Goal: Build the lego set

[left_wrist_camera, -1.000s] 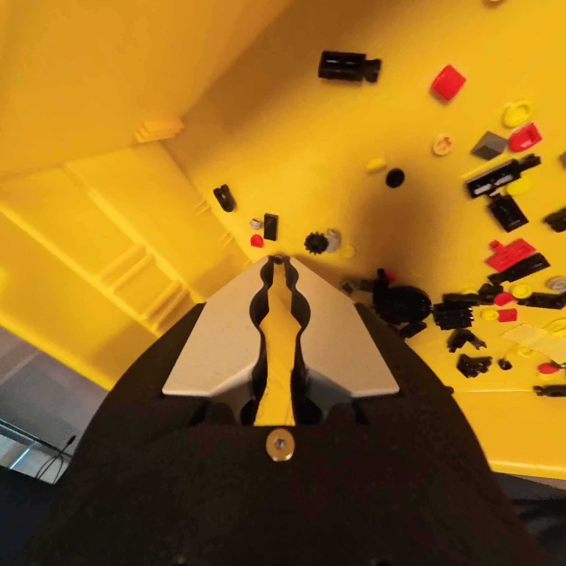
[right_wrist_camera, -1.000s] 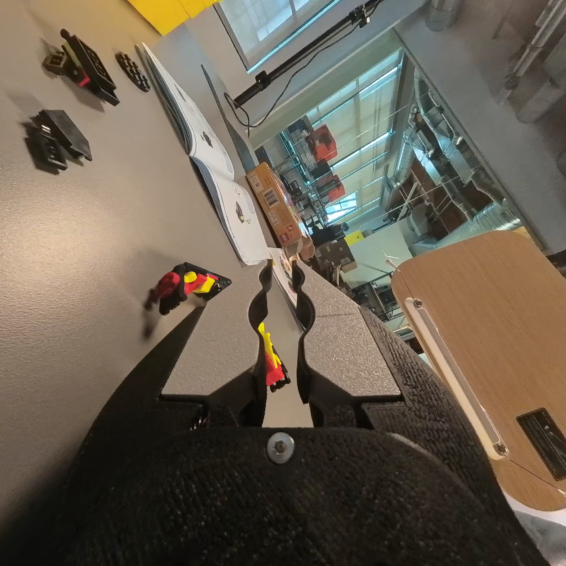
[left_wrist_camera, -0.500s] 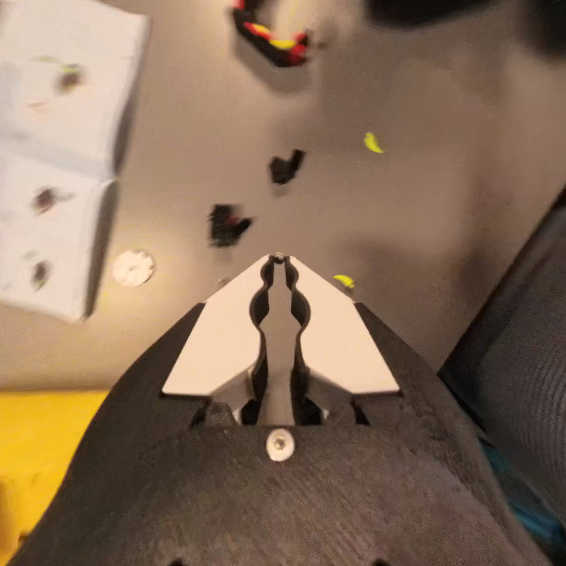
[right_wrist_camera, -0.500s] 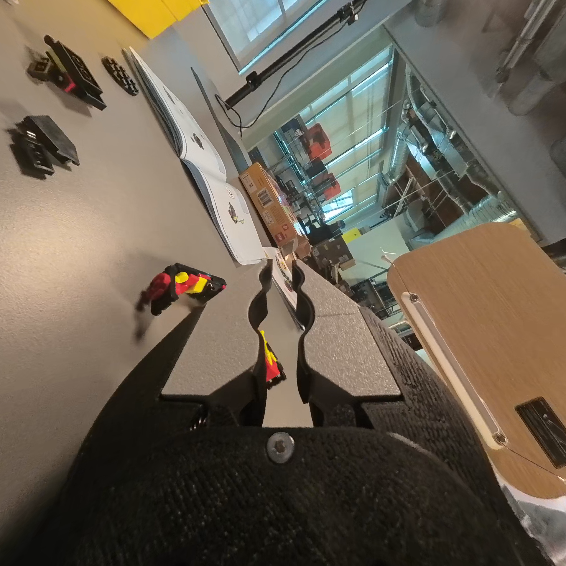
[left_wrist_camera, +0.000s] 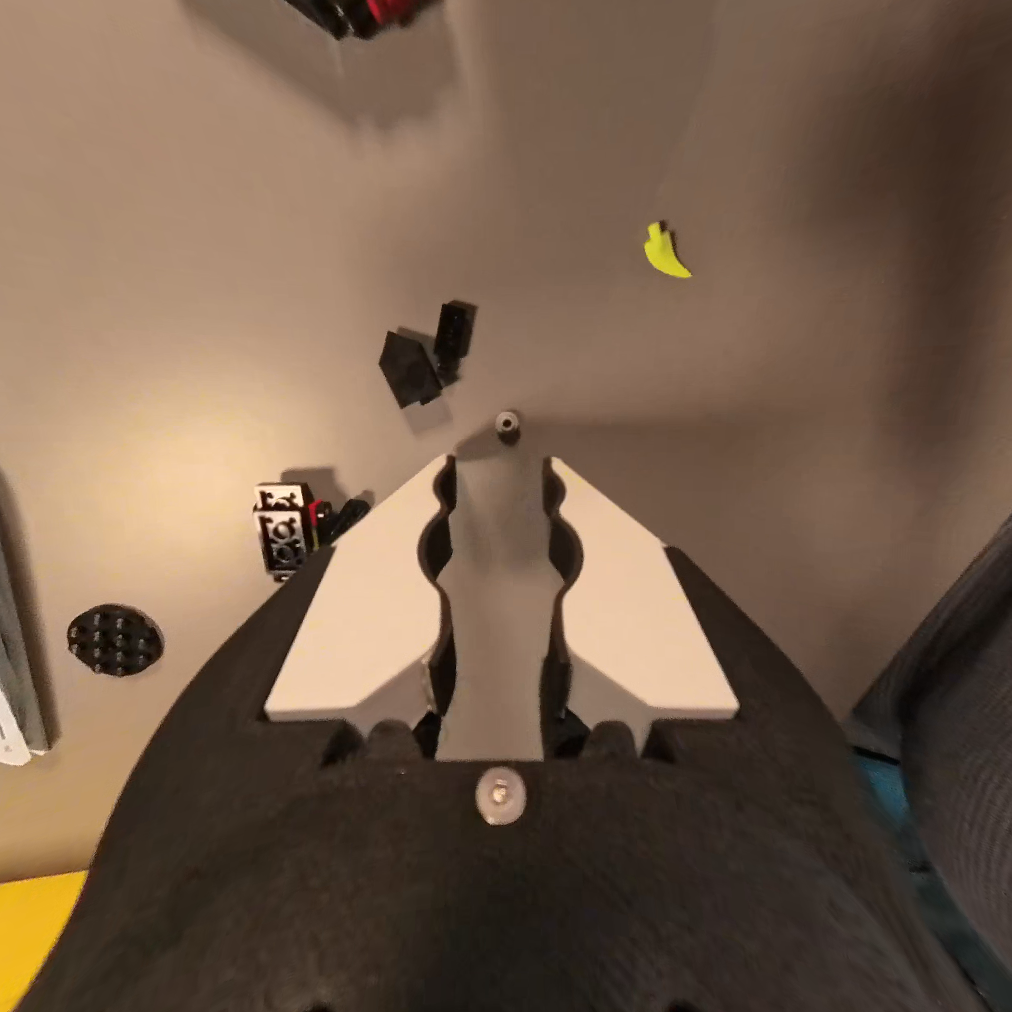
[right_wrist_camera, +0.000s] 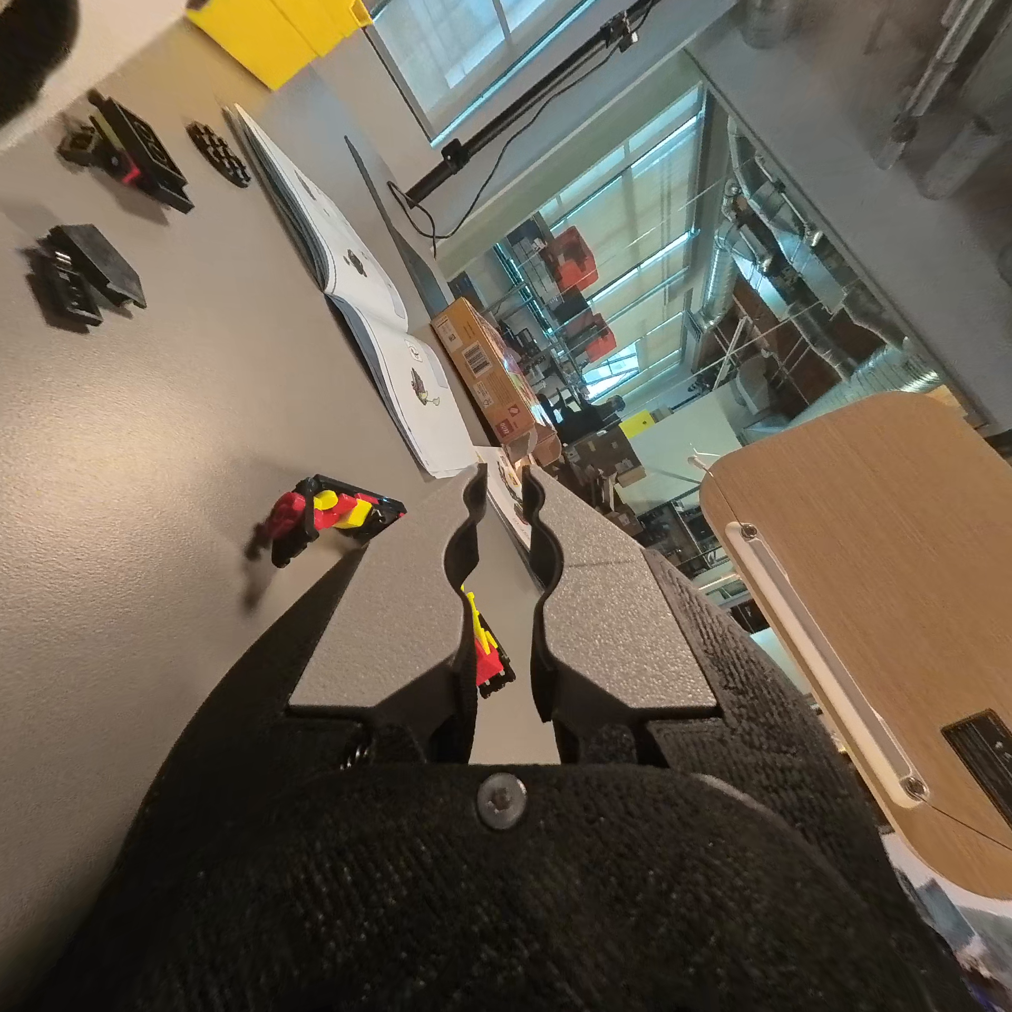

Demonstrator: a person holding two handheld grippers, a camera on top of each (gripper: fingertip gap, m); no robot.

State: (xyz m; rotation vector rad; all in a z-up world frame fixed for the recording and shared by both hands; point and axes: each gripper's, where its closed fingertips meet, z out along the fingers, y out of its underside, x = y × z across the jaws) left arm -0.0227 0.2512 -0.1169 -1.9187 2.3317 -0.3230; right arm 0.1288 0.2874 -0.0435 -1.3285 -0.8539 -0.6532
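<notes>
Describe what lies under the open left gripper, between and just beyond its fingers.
Under the left gripper lies bare grey table. A small grey peg stands just beyond the fingertips. The gripper body hides whatever lies beneath it.

Wooden board (right_wrist_camera: 876, 602), black stand (right_wrist_camera: 520, 115), perhaps shelving behind.

Looks like a lab/workshop bay inside a big industrial-type bldg. Work goes on at a plain grey table (right_wrist_camera: 164, 416) w/ an open instruction booklet (right_wrist_camera: 378, 306), a cardboard product box (right_wrist_camera: 482, 372) and a yellow plastic bin (right_wrist_camera: 274, 33) at the far end. A black boom arm w/ cable (right_wrist_camera: 525, 98) hangs overhead near the glass partition (right_wrist_camera: 471, 44). Beyond the glass: exposed silver ductwork (right_wrist_camera: 728, 263), metal shelving w/ red crates (right_wrist_camera: 575, 257), stacked boxes, more benches. A wood-veneer tabletop (right_wrist_camera: 876, 602) stands close by on the right. No home furniture, all bare services and storage racks.
</notes>
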